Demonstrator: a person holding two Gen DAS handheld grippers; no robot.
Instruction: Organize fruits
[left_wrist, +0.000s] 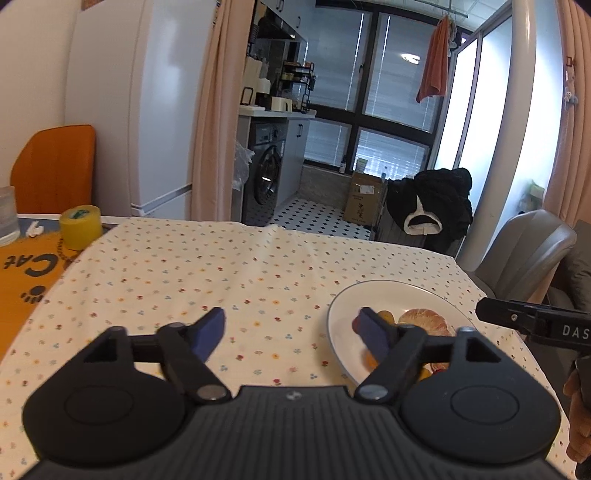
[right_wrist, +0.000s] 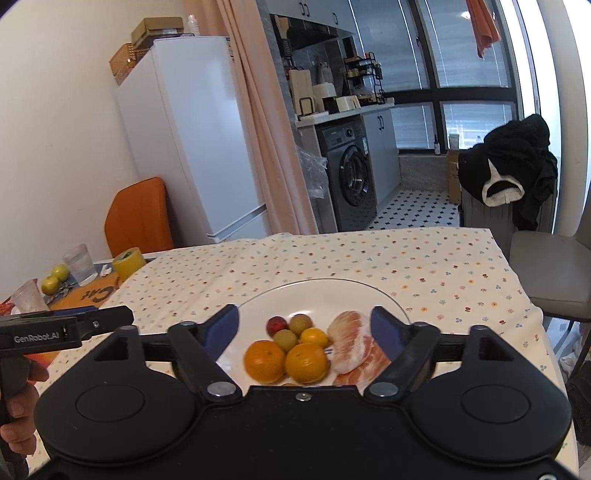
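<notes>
A white plate (right_wrist: 317, 291) on the flowered cloth holds two oranges (right_wrist: 264, 360), a smaller yellow citrus (right_wrist: 314, 336), two green plums (right_wrist: 300, 323), a dark red plum (right_wrist: 277, 325) and peeled pomelo segments (right_wrist: 351, 341). My right gripper (right_wrist: 304, 328) hovers over the plate, open and empty, its blue pads either side of the fruit. My left gripper (left_wrist: 291, 328) hangs open to the left of the plate (left_wrist: 343, 314), its right pad over the rim; the pomelo (left_wrist: 424, 319) shows behind it. Two green apples (right_wrist: 55, 278) lie at the far left of the table.
A yellow tape roll (left_wrist: 80, 225), a glass (right_wrist: 80, 264) and an orange mat (left_wrist: 22, 280) occupy the table's left end. An orange chair (right_wrist: 138, 218) stands behind it, a grey chair (right_wrist: 550, 273) at the right. A hand (right_wrist: 18, 406) holds the left gripper's handle.
</notes>
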